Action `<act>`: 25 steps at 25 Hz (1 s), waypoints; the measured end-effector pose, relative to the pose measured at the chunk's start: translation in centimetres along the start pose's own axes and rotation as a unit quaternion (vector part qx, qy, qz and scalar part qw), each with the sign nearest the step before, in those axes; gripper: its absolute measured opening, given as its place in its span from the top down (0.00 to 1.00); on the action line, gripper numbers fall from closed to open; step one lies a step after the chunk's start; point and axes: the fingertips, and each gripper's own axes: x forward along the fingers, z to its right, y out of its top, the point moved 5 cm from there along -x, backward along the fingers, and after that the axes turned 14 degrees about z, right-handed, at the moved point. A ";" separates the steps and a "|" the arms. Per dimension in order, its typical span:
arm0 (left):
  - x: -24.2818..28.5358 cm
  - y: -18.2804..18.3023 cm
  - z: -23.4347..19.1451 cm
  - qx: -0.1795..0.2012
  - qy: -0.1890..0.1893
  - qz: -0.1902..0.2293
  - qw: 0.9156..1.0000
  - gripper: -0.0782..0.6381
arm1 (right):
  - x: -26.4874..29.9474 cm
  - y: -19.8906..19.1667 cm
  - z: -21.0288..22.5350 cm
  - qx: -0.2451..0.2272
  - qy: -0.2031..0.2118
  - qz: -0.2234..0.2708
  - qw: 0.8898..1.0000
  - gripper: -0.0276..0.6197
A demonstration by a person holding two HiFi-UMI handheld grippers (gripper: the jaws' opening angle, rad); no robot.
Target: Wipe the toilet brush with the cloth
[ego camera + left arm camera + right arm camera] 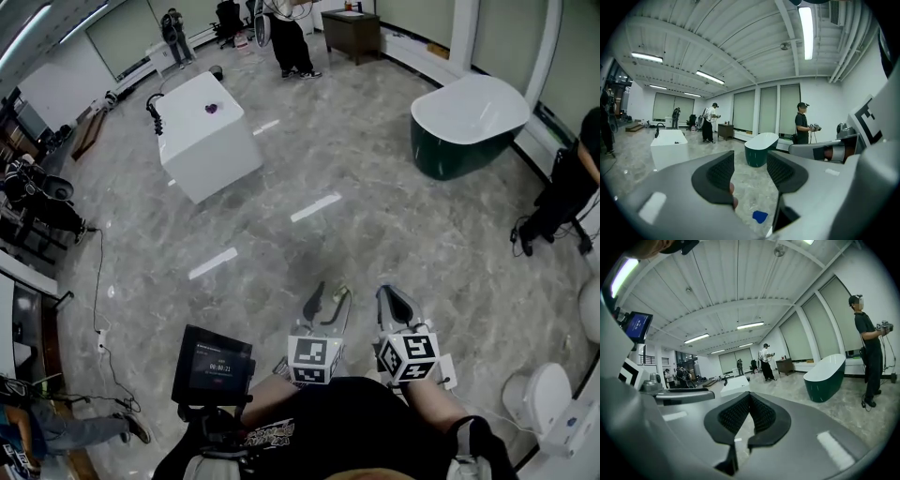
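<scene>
Over the floor [375, 206], the left tool [750, 171] gapes empty, the right tool [749, 413] sits closed on nothing; wiping looks unstarted.

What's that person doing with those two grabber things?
A person holds a gripper in each hand, out over the floor of a big room with a white bathtub and a green bathtub. The left gripper is open, the right gripper is shut, and neither holds anything. No toilet brush is in sight, so no wiping is happening right now.
</scene>
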 end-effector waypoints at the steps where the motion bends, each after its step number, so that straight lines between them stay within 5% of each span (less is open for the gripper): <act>1: -0.2 0.5 -0.7 0.000 -0.005 0.005 1.000 0.58 | 0.3 0.2 -0.8 -0.005 0.001 0.004 1.000 0.95; 10: -3.2 1.0 -5.5 -0.025 -0.013 0.011 1.000 0.58 | 1.6 -0.7 -5.4 -0.001 -0.044 0.020 0.999 0.95; 25: -4.5 2.1 -5.1 -0.016 -0.037 0.047 0.998 0.59 | 0.4 -0.8 -6.9 -0.027 -0.043 0.018 0.999 0.95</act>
